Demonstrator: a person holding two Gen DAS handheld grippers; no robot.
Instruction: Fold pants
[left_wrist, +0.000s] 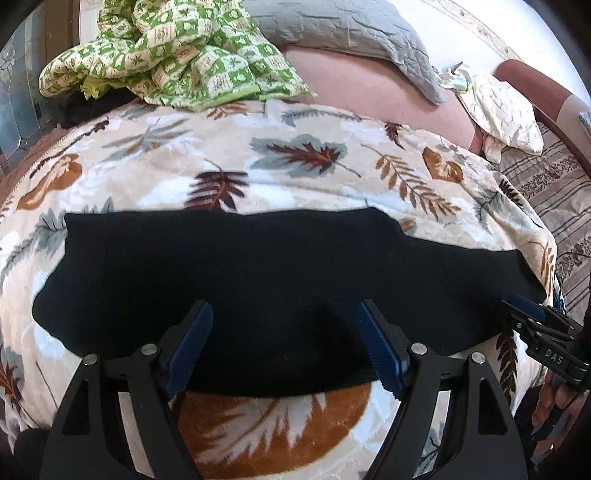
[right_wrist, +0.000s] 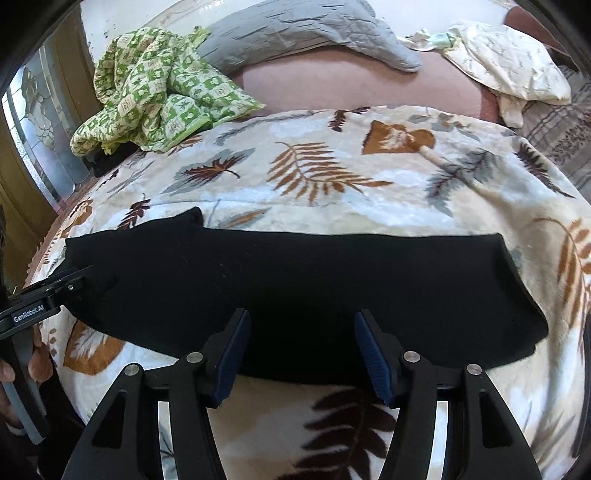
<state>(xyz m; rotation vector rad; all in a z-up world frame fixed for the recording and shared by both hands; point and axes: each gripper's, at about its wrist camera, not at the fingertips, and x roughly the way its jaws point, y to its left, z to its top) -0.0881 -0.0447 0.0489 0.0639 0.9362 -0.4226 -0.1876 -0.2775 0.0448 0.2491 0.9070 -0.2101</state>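
Observation:
Black pants lie flat as a wide folded band across a leaf-patterned blanket. They also show in the right wrist view. My left gripper is open, with its blue pads over the near edge of the pants. My right gripper is open over the near edge further right. The right gripper also shows in the left wrist view at the right end of the pants. The left gripper shows in the right wrist view at the left end.
A green checked cloth is bunched at the back left. A grey pillow and a cream cloth lie at the back on a pink sheet. A striped cover is on the right.

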